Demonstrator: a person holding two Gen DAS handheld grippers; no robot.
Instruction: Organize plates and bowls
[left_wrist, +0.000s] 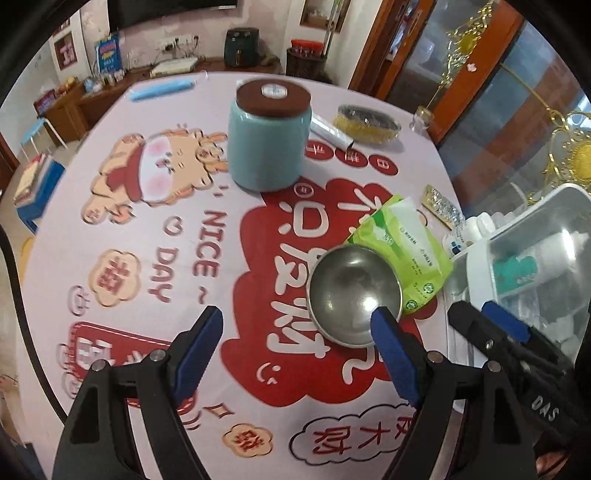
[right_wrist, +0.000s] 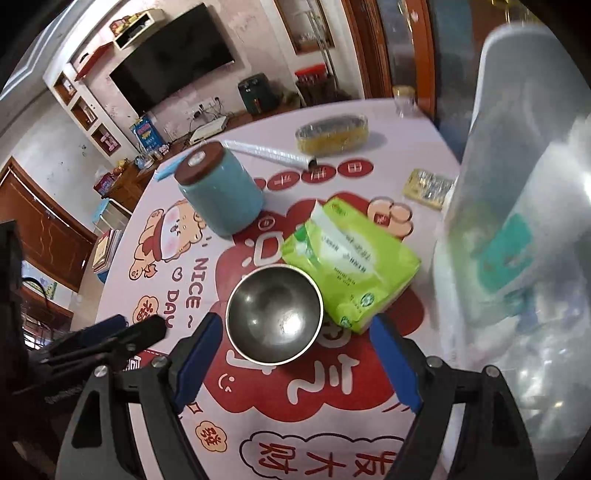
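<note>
A small steel bowl (left_wrist: 354, 293) stands upright and empty on the printed tablecloth, touching a green tissue pack (left_wrist: 406, 251). My left gripper (left_wrist: 299, 325) is open above the table; its right finger overlaps the bowl's near rim. My right gripper (right_wrist: 295, 332) is open, with the bowl (right_wrist: 273, 314) just ahead between its fingers, which do not touch it. The right gripper also shows at the right of the left wrist view (left_wrist: 491, 321), and the left gripper at the left of the right wrist view (right_wrist: 122, 328). No plates are in view.
A teal jar with a brown lid (left_wrist: 267, 142) stands behind the bowl. A clear plastic box (left_wrist: 535, 258) with bottles stands at the table's right edge. A foil roll (right_wrist: 273, 152), a round lidded tin (right_wrist: 332, 133) and a blister pack (right_wrist: 426, 187) lie further back.
</note>
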